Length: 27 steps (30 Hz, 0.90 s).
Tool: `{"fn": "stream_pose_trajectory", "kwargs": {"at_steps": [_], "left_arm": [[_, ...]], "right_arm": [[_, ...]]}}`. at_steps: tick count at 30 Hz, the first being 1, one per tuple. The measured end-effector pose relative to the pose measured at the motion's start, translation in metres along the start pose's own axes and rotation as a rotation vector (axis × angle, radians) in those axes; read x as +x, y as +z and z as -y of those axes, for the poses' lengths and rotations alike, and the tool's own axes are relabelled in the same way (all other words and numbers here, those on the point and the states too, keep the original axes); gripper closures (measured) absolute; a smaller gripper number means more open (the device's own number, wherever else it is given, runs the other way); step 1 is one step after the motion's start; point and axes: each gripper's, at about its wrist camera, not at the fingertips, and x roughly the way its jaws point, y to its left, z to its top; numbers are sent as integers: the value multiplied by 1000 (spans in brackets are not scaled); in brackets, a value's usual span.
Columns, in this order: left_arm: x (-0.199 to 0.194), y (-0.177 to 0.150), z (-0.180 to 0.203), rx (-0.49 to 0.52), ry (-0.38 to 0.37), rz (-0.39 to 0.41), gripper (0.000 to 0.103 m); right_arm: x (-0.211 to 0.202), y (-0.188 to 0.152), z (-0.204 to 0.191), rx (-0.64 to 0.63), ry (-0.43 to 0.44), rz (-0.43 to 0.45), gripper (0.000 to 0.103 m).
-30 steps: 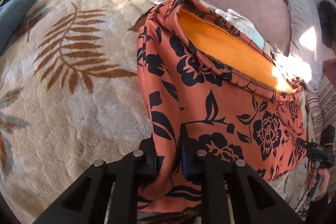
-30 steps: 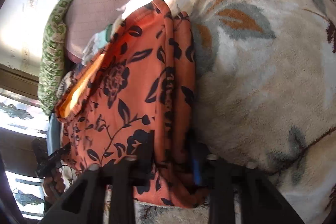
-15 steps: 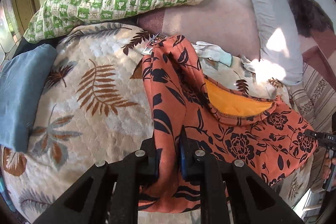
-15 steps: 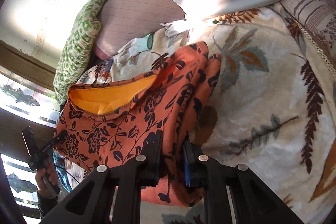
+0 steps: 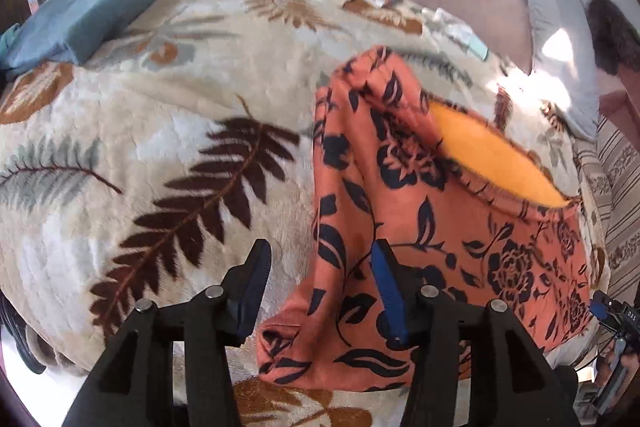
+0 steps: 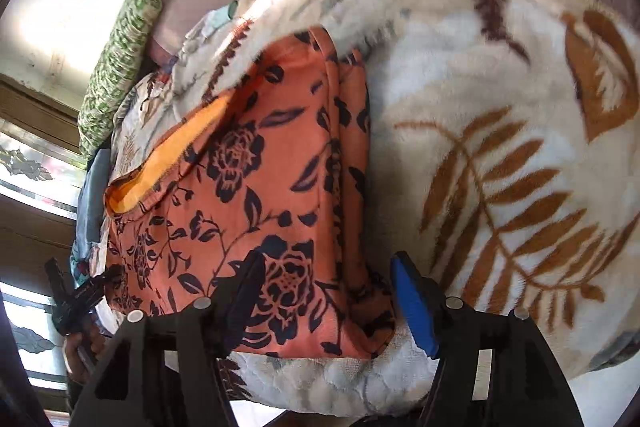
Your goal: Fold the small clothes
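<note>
orange floral garment lies on blanket between both gaping grippers, left gripper, right gripper.

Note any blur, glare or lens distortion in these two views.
Left wrist view: strong fisheye bulge; the blanket is fairly sharp; sunlight blows out a patch by the grey pillow; the orange garment has slightly smeared edges. Right wrist view: motion blur across the blanket's upper part; the wall at upper left is overexposed; dark vignette at the corners.
</note>
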Motion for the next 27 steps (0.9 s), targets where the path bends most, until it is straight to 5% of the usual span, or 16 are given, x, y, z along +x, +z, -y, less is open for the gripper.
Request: {"fn": "stream_pose_trajectory", "kwargs": {"at_steps": [2, 4, 8, 11, 14, 17, 19, 23, 27], "left_arm": [[-26, 3, 0, 10, 27, 95, 43], [-48, 0, 2, -2, 8, 174, 39], [-52, -7, 21, 45, -84, 183, 37], [-39, -18, 34, 92, -98, 159, 37], [-26, -27, 37, 100, -114, 127, 37], [-14, -29, 37, 116, -118, 106, 37], [-11, -26, 37, 128, -126, 105, 37], [-6, -19, 38, 116, -141, 121, 37], [2, -18, 39, 116, -136, 118, 36]], "right_arm": [[-25, 6, -20, -85, -76, 76, 34], [-35, 14, -47, -148, -11, 93, 34], [2, 19, -117, -268, 228, -53, 34], [55, 18, -168, -323, 328, -183, 34], [115, 22, -211, -357, 391, -334, 34], [160, 32, -241, -472, 323, -403, 34], [175, 69, -244, -442, 292, -342, 35], [153, 154, -203, -151, 247, -27, 34], [128, 131, -209, -265, 314, -49, 33]]}}
